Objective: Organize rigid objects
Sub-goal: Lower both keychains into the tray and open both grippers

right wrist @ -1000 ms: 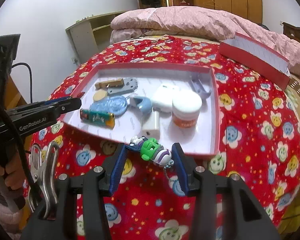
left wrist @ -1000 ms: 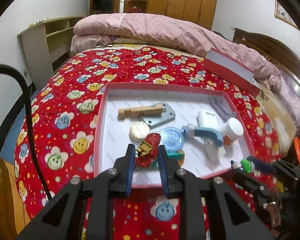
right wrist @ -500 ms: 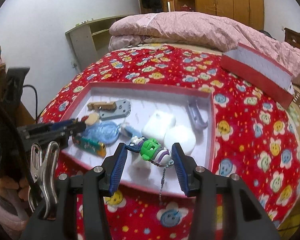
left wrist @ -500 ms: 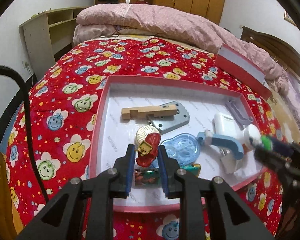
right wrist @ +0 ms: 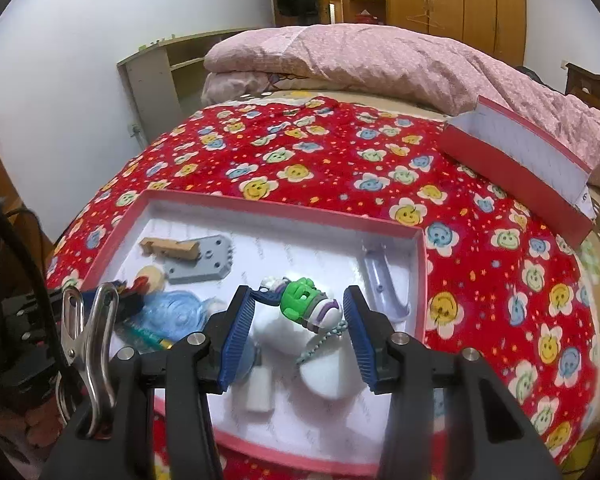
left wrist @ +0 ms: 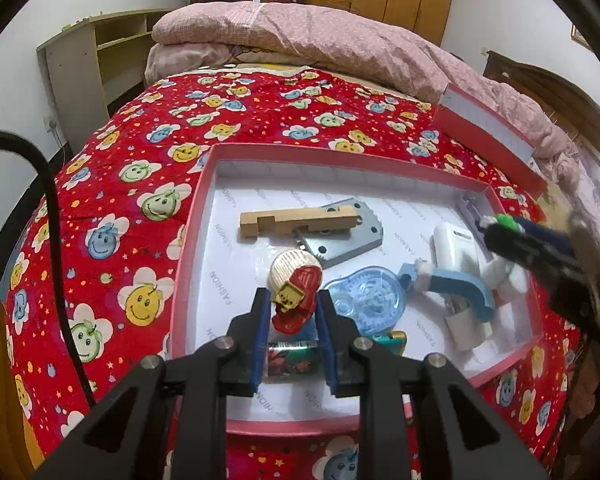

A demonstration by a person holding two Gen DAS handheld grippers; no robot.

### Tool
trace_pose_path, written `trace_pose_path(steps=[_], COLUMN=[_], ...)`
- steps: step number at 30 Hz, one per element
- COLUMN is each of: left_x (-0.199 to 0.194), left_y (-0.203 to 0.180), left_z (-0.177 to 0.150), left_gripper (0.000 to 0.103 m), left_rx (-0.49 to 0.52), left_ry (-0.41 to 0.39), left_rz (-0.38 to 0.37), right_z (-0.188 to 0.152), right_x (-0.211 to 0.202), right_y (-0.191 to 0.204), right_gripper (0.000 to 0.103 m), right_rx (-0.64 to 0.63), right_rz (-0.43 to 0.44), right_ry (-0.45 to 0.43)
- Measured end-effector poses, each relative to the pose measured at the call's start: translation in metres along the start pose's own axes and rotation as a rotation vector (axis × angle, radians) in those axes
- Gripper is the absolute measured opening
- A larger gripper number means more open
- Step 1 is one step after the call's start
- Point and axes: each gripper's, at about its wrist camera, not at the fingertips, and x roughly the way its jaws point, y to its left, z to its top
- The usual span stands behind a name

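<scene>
A red-rimmed white box (left wrist: 196,216) lies on the red flowered bedspread; it also shows in the right wrist view (right wrist: 284,208). My left gripper (left wrist: 293,312) is shut on a red and yellow toy figure (left wrist: 298,300) above the box's near left part. My right gripper (right wrist: 298,312) is shut on a green, white and purple toy figure (right wrist: 308,306) with a bead chain, above the box's right part. In the box lie a wooden block (left wrist: 296,218), a grey metal plate (left wrist: 348,232), a blue gear disc (left wrist: 366,300), a white charger (left wrist: 454,248) and a blue curved piece (left wrist: 456,284).
The box's red lid (right wrist: 516,156) leans at the far right of the bed. A folded pink quilt (right wrist: 380,60) lies at the head. A grey shelf (left wrist: 80,64) stands left of the bed. A metal clip (right wrist: 86,340) hangs by my right gripper.
Both grippers moved forward over the box with their toys still held. The right gripper went from before the near rim to above the white charger and jar.
</scene>
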Motion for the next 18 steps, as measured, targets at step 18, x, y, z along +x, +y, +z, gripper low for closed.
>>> trace_pose_path(steps=[18], left_x=[0.002], left_y=[0.001], left_z=[0.001], left_gripper=[0.036], left_rx=[-0.01], left_ry=[0.009], left_rz=[0.003], right_z=[0.01], right_x=[0.027], right_y=[-0.015], right_gripper=[0.048], right_rx=[0.011], right_rz=[-0.06], right_ry=[0.027])
